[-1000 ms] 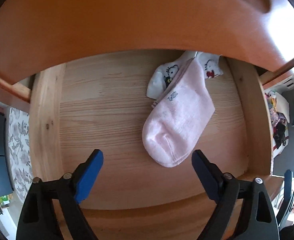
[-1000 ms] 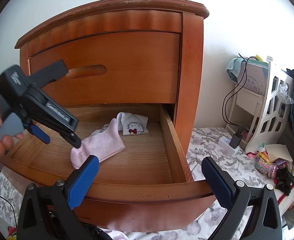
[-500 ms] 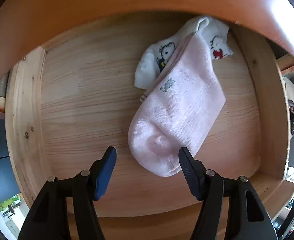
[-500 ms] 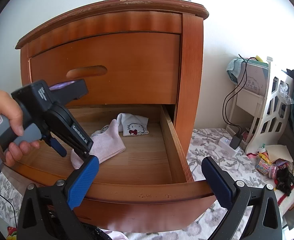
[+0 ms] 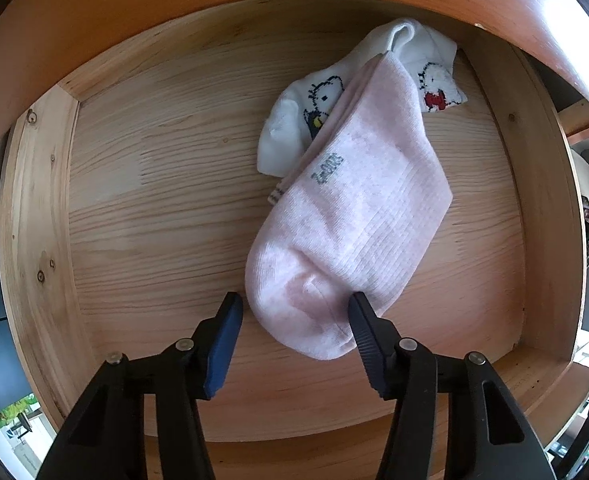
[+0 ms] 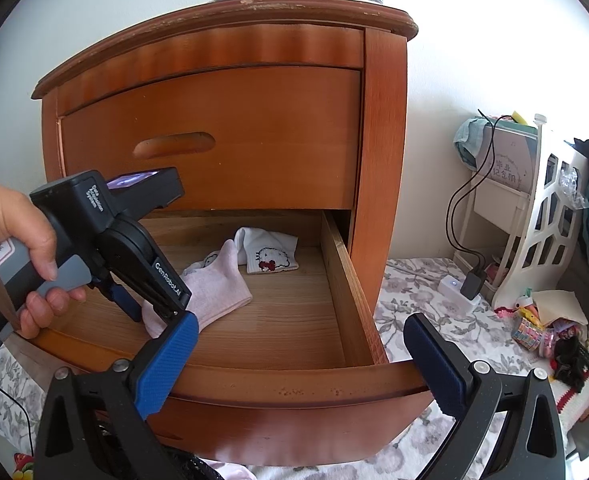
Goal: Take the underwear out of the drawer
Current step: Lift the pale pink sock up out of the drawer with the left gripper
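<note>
Inside the open drawer (image 6: pixel 350 280), the left claw (image 5: pixel 294 312) is closing around the pink sock's (image 5: pixel 354 220) toe, not yet pinching, so nothing is out; the right claw (image 6: pixel 298 360) is waiting spread at the drawer front.

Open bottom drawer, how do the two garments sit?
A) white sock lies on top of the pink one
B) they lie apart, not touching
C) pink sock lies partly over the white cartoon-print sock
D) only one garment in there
C: in the left wrist view the pink ribbed sock covers the middle of the white cartoon-print sock on the floor of the open wooden drawer.
</note>
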